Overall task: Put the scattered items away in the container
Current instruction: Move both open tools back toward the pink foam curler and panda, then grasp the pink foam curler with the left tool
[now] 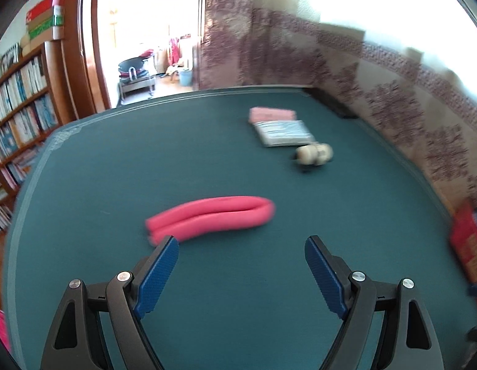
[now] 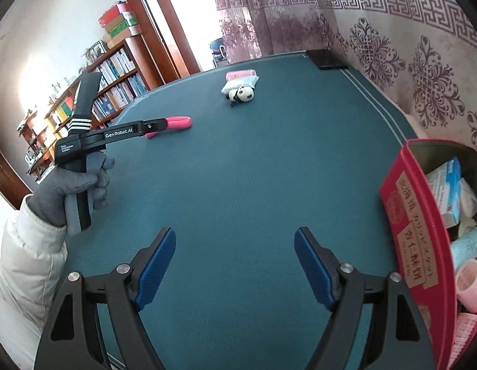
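Blue pads: left gripper spread wide, empty, just short of pink roll.
Right gripper: spread, empty, over bare mat.

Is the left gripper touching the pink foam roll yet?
Apart. In the left wrist view the left gripper stands open, and green table shows between its pads; the pink foam roll lies just beyond the fingertips, nothing clamped.

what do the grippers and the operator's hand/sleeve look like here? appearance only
Both grippers, left gripper and right gripper: black frames, silver pivot screws, textured blue pads. The left one's side reads "GenRobot.AI" in white, with white stripes. Left hand: grey knit glove; sleeve: white, padded.
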Demonstrator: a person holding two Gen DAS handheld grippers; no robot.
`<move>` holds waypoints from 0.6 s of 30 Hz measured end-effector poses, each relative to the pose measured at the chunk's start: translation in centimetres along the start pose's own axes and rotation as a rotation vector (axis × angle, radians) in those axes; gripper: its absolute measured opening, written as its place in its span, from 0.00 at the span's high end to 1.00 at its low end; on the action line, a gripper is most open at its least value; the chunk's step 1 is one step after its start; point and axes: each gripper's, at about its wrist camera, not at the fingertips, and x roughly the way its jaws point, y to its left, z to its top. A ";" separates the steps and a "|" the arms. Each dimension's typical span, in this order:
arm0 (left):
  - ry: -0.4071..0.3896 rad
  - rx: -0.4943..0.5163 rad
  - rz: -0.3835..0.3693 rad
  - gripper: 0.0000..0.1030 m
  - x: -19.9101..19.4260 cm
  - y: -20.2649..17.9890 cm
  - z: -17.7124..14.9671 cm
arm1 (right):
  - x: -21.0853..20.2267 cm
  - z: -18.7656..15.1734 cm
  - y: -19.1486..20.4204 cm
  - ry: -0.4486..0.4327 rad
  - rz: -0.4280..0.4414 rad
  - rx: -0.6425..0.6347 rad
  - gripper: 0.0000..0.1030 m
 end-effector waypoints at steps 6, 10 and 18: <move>0.027 0.081 0.071 0.17 2.6 2.5 0.3 | 1.3 0.2 0.1 0.039 0.001 0.015 0.20; 0.030 0.185 0.073 0.17 4.0 2.3 1.0 | 2.0 0.4 0.3 0.057 -0.005 0.012 0.20; 0.049 0.291 0.027 0.17 6.4 1.7 2.5 | 2.9 0.5 0.1 0.084 -0.015 0.026 0.20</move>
